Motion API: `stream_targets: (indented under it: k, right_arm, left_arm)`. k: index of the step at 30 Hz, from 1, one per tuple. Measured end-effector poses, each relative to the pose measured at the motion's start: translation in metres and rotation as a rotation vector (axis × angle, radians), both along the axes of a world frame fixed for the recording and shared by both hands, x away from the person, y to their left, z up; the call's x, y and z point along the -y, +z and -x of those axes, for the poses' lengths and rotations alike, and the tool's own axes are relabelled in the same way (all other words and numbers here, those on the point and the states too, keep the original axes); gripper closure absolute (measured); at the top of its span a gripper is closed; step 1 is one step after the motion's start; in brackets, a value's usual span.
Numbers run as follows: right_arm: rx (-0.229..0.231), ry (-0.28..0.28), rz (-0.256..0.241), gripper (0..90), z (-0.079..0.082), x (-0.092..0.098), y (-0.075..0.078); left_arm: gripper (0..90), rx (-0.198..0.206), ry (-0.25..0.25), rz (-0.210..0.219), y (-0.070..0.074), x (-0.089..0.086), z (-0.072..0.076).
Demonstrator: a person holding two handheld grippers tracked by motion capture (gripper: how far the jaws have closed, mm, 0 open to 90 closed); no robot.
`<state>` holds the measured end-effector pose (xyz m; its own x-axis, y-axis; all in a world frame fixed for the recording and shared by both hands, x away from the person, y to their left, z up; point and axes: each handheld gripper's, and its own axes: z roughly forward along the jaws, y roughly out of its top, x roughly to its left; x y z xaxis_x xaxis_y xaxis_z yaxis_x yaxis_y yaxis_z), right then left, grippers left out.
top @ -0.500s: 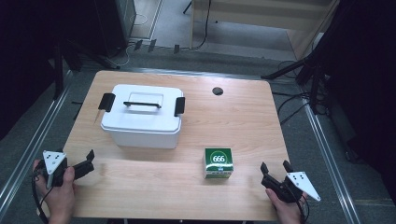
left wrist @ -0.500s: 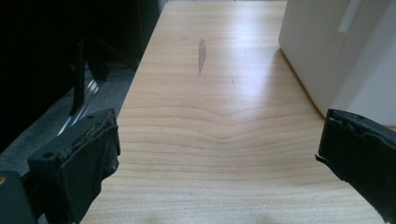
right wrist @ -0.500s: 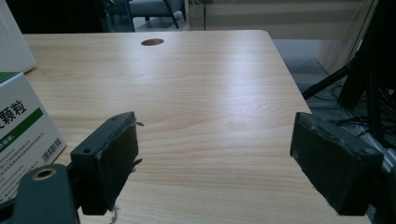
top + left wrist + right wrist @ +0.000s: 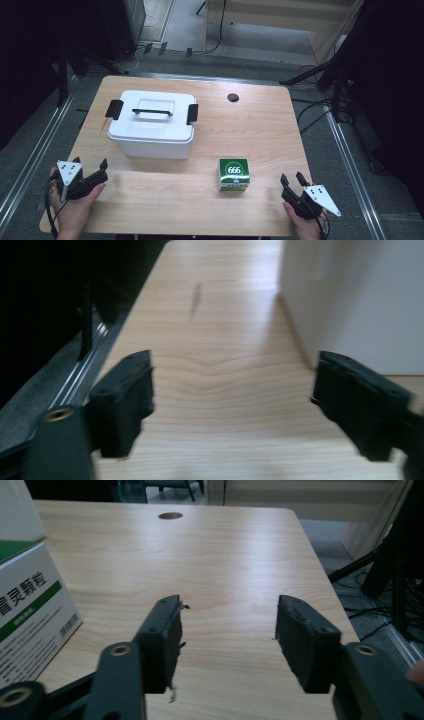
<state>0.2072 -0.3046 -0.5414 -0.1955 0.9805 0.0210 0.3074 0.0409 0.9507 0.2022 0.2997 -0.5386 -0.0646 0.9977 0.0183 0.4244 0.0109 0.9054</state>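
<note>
A white lidded storage box (image 4: 150,131) with a black handle and black side latches stands on the left half of the wooden table (image 4: 260,125). A small green and white carton (image 4: 233,174) marked 666 sits near the front middle. My left gripper (image 4: 91,163) is open at the front left corner, empty, just short of the box. In the left gripper view the gripper (image 4: 235,390) has bare tabletop between its jaws and the box wall (image 4: 360,300) ahead on the right. My right gripper (image 4: 291,178) is open and empty at the front right. The right gripper view has the gripper (image 4: 227,625) with the carton (image 4: 30,605) to its left.
A round cable hole (image 4: 232,97) lies at the table's back middle, also seen as the hole (image 4: 170,515) far ahead. Metal floor rails (image 4: 30,160) run along both sides of the table. Cables and stand legs (image 4: 320,75) lie on the floor at the right.
My left gripper has edged slightly to the right, towards the white box. The right gripper, the box and the carton have stayed put.
</note>
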Motion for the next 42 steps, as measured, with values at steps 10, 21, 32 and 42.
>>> stream_targets:
  k: [10,21,32,42]
  right_arm:
    - [-0.034,0.151,-0.077,80.5,0.001,-0.015,0.014]
    - [-0.119,0.286,-0.005,90.0,-0.013,-0.063,0.019]
    - [-0.168,0.298,-0.011,90.0,-0.046,-0.076,0.017]
    - [-0.166,0.337,-0.001,90.0,-0.034,-0.084,0.016]
  left_arm:
    - [59.9,-0.026,-0.144,0.033,0.003,0.050,0.008]
    - [85.3,-0.104,-0.204,0.121,0.007,0.055,0.010]
    - [88.6,-0.098,-0.107,0.108,0.014,0.035,-0.013]
    - [90.0,-0.078,-0.079,0.150,0.030,0.026,-0.060]
